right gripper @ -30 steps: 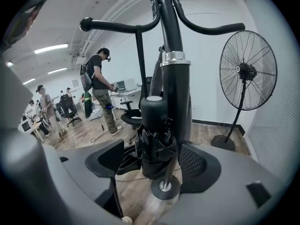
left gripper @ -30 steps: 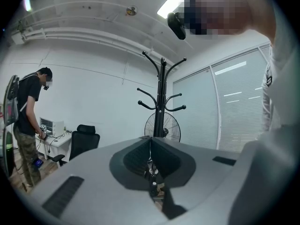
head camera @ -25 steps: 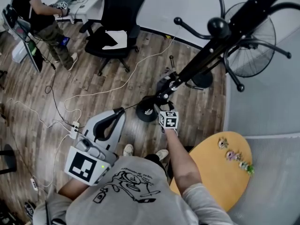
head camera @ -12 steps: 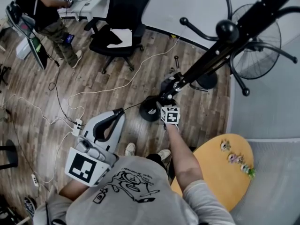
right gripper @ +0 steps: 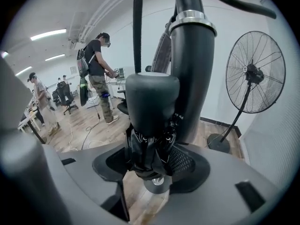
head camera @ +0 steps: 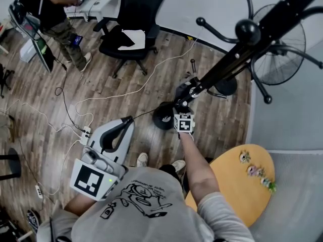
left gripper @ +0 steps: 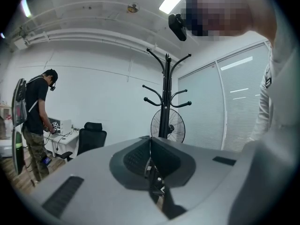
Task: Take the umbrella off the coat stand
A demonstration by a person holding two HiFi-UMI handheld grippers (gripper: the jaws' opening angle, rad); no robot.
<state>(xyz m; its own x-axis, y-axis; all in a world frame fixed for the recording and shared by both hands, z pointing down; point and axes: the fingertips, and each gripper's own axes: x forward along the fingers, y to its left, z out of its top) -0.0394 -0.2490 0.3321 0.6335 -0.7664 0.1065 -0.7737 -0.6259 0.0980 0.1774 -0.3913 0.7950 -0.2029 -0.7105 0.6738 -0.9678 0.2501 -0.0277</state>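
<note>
Head view: claw [head camera: 180, 106] closing round umbrella [head camera: 185, 91].

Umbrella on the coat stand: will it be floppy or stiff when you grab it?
The umbrella is folded short, so it probably stays fairly stiff and feels light. Its loose black folds look squashy, maybe slippery. Beside the coat stand pole, it may swing once freed.
</note>
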